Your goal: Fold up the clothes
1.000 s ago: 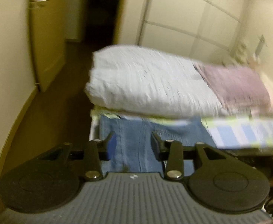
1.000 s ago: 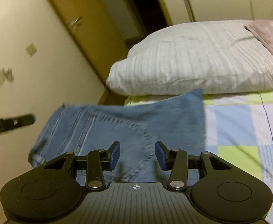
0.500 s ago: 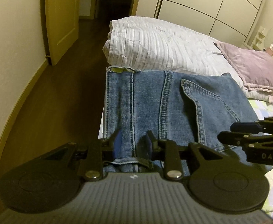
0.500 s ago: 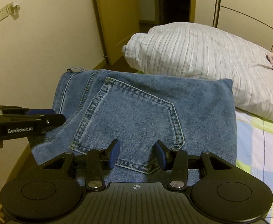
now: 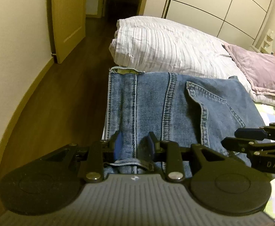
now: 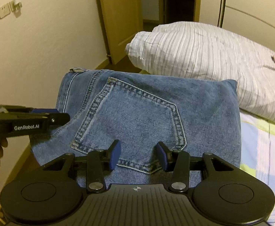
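Note:
Folded blue jeans [image 5: 175, 103] lie on the bed, back pocket up, and they also show in the right wrist view [image 6: 146, 113]. My left gripper [image 5: 133, 144] is open, its fingers straddling the near hem edge of the jeans by the bed's left side. My right gripper [image 6: 138, 154] is open, its fingers on either side of the pocket's lower corner at the near edge. Each gripper shows in the other's view: the right one [image 5: 250, 137] at the right, the left one [image 6: 43, 116] at the left.
A white striped duvet [image 5: 165, 45] is bundled just beyond the jeans. A mauve pillow [image 5: 259, 69] lies further right. The checked bedsheet [image 6: 265, 150] shows on the right. Wooden floor [image 5: 62, 94], a wall and an open door [image 5: 65, 18] are to the left.
The jeans went from being carried over the bed to lying flat. Both grippers now rest low at the near edge, and the left fingers are slightly wider apart than half a second ago.

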Demonstrator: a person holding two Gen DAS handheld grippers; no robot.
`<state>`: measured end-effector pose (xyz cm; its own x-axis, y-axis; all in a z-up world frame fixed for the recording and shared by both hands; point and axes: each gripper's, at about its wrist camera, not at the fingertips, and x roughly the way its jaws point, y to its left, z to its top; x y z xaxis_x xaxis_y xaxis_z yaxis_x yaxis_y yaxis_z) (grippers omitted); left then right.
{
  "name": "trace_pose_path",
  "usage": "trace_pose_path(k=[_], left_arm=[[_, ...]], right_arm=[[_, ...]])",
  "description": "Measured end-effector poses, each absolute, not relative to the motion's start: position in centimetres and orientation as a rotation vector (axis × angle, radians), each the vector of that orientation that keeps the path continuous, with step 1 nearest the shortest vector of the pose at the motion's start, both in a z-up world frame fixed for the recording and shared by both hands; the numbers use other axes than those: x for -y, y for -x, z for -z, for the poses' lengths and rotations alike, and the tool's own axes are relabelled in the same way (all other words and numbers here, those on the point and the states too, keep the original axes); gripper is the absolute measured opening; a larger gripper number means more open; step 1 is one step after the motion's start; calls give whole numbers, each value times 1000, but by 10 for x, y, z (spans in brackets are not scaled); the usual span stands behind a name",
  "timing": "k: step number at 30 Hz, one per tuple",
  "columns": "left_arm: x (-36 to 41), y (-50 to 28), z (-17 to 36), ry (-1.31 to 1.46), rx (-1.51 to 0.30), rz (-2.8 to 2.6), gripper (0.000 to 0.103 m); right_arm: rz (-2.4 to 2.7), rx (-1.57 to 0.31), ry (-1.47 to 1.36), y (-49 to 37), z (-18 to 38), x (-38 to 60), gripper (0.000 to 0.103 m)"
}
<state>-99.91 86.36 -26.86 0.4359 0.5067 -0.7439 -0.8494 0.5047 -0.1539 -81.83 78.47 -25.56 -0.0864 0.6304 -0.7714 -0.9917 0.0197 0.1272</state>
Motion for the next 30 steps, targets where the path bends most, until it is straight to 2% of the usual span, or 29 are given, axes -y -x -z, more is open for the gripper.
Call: trace_pose_path(k=[4, 9, 15, 21, 30], left_arm=[[-856, 993, 249, 555, -685, -910, 25], [-838, 990, 221, 558, -684, -980, 43], [-793, 994, 194, 564, -730, -1027, 49], [-741, 997, 187, 588, -819, -1055, 51], [-660, 999, 155, 538, -827, -1093, 54]], right_arm=[[-1529, -852, 522, 797, 249, -778, 46], [-1522, -822, 451, 791, 234, -748, 46], [-1482, -805, 429, 800, 219, -691, 47], [-1405, -921, 469, 809, 215, -652, 48], [-1348, -889, 498, 821, 183, -599, 48]])
